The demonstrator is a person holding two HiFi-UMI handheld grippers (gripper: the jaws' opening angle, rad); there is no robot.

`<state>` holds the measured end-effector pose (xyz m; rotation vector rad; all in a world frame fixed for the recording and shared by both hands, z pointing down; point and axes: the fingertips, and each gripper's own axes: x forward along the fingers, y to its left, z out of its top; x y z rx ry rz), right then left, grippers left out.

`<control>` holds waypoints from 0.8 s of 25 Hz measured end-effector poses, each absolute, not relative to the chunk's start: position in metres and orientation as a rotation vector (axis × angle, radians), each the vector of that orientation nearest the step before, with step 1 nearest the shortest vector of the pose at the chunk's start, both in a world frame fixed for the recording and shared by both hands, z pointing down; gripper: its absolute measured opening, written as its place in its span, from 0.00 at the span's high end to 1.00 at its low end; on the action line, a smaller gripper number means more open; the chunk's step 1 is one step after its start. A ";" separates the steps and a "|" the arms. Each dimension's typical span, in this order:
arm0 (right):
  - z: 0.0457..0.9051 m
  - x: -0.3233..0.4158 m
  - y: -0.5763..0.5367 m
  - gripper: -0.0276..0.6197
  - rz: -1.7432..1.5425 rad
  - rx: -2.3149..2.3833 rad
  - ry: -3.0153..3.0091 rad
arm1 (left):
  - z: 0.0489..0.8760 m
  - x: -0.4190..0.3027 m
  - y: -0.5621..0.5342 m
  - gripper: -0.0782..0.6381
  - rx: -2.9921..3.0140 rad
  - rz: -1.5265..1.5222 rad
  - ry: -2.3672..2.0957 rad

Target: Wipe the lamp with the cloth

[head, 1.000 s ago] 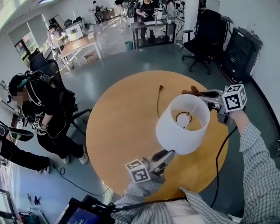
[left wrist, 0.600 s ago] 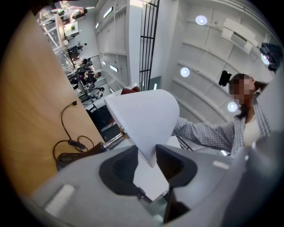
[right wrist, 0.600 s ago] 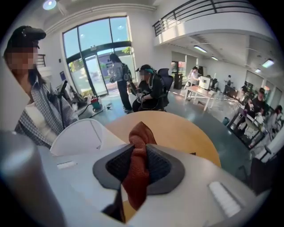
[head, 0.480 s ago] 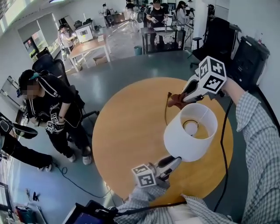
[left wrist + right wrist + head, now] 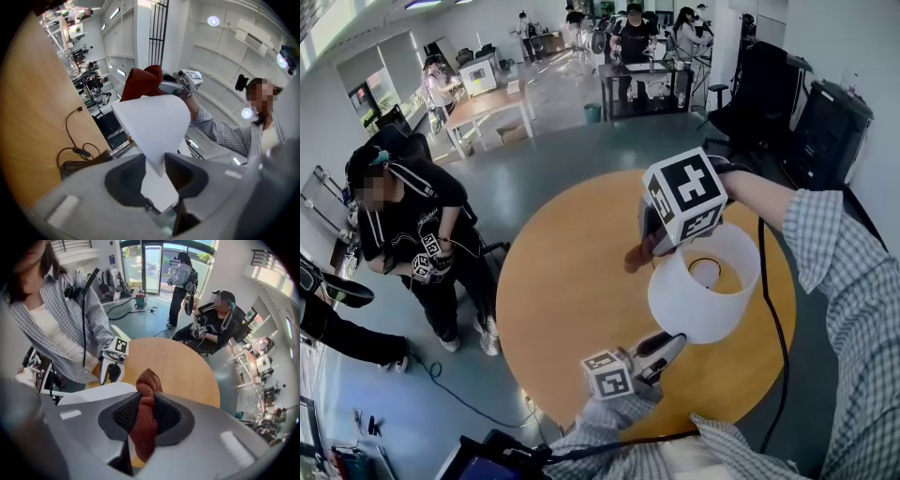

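Note:
The lamp's white shade (image 5: 703, 286) stands tilted over the round wooden table (image 5: 562, 281). My left gripper (image 5: 668, 344) is shut on the shade's near lower rim, and the rim's edge (image 5: 159, 164) shows pinched between its jaws. My right gripper (image 5: 643, 251) points down at the shade's upper left rim, shut on a bunched rust-brown cloth (image 5: 636, 257). In the right gripper view the cloth (image 5: 146, 420) fills the gap between the jaws, above the shade (image 5: 93, 392). The left gripper view shows the cloth (image 5: 140, 82) above the shade (image 5: 154, 122), and the lamp's stem (image 5: 119, 147).
The lamp's cord (image 5: 75, 152) lies coiled on the table. A black cable (image 5: 778, 309) hangs beside the right arm. A person in black (image 5: 412, 225) stands left of the table. Desks, chairs and more people fill the room behind.
My right gripper has swung the cloth from the shade's far right side round to its upper left rim and turned to point down. The left gripper has held still on the shade.

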<state>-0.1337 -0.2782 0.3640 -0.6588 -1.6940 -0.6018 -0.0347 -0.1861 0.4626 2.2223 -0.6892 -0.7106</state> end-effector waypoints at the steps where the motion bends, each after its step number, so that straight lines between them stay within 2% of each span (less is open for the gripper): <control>1: 0.365 -0.133 -0.270 0.84 -0.658 -0.673 -1.663 | 0.463 -0.034 -0.186 0.71 2.221 -0.712 -0.686; 6: 0.364 -0.123 -0.224 0.84 -0.986 -0.752 -1.529 | 0.463 -0.031 -0.187 0.71 2.212 -0.717 -0.671; 11: 0.368 -0.109 -0.177 0.84 -1.162 -0.786 -1.522 | 0.463 -0.033 -0.188 0.71 2.213 -0.713 -0.669; 20: 0.373 -0.057 -0.128 0.84 -1.224 -0.635 -1.644 | 0.465 -0.033 -0.184 0.72 2.211 -0.710 -0.660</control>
